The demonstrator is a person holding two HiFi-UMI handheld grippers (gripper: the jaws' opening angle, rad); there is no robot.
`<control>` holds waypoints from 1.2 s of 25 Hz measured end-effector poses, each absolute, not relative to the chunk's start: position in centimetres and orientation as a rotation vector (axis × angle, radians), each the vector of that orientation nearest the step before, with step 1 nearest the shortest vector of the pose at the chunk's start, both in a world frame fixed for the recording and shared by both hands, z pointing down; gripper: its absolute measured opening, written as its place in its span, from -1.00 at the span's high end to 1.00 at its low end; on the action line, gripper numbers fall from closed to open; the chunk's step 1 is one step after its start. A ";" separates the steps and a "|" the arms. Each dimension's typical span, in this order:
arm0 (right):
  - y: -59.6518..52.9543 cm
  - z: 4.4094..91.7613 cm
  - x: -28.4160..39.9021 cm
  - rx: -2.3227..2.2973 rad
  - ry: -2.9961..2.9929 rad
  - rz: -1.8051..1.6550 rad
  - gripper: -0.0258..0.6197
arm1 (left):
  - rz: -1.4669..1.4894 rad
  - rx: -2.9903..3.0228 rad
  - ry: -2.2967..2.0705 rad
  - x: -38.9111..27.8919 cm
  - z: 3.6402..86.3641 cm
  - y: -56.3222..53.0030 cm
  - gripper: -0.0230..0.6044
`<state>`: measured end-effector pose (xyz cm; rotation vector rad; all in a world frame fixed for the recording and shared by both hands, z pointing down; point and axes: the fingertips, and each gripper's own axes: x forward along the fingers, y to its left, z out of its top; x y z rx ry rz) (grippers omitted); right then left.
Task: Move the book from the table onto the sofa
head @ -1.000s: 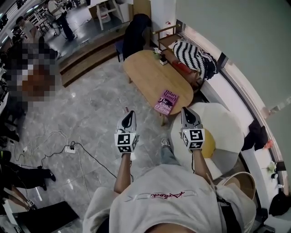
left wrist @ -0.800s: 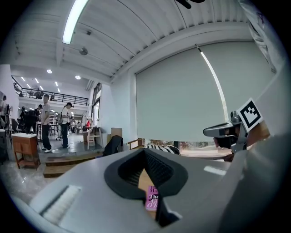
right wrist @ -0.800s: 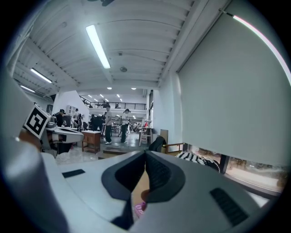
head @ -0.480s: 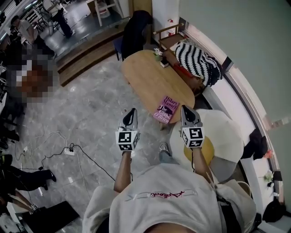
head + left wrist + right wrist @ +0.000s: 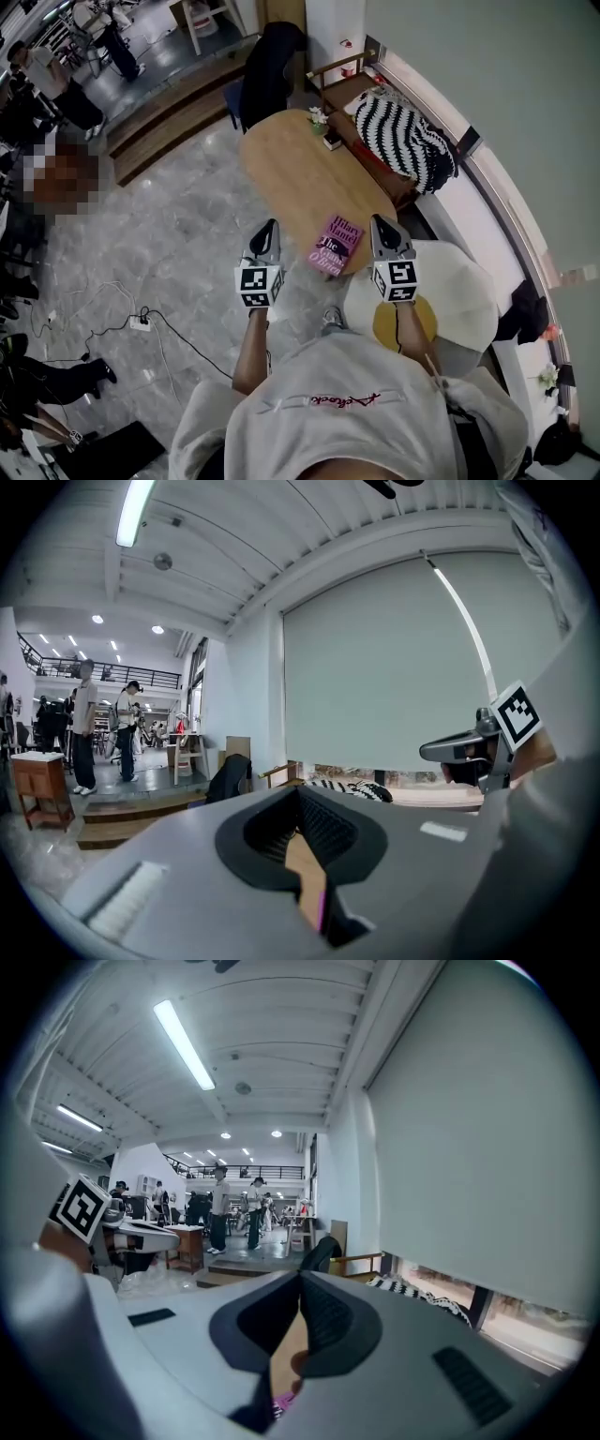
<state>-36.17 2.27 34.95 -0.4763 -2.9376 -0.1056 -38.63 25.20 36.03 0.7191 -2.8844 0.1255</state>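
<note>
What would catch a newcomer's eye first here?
A bright pink book lies at the near end of an oval wooden table. Just short of it, the person holds out the left gripper and right gripper, each with a black-and-white marker cube, jaws shut and empty. A zebra-striped throw lies on the seat at the table's right side.

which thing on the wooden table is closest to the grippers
The pink book, lying flat at the near end of the table, showing between the left gripper and right gripper in the head view. The small flower pot sits at the far end.
</note>
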 end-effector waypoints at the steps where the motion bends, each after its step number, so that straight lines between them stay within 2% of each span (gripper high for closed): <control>1: 2.0 35.0 -36.9 -0.478 -2.935 -0.106 0.89 | 0.134 0.722 -2.881 -39.4 36.1 24.9 0.90; 16: 1.5 38.0 -42.9 -0.493 -2.878 -0.068 0.89 | 0.160 0.733 -2.791 -44.5 38.9 23.7 0.90; 30: 1.9 41.6 -42.9 -0.438 -2.826 -0.062 0.89 | 0.140 0.763 -2.705 -44.8 43.7 24.7 0.90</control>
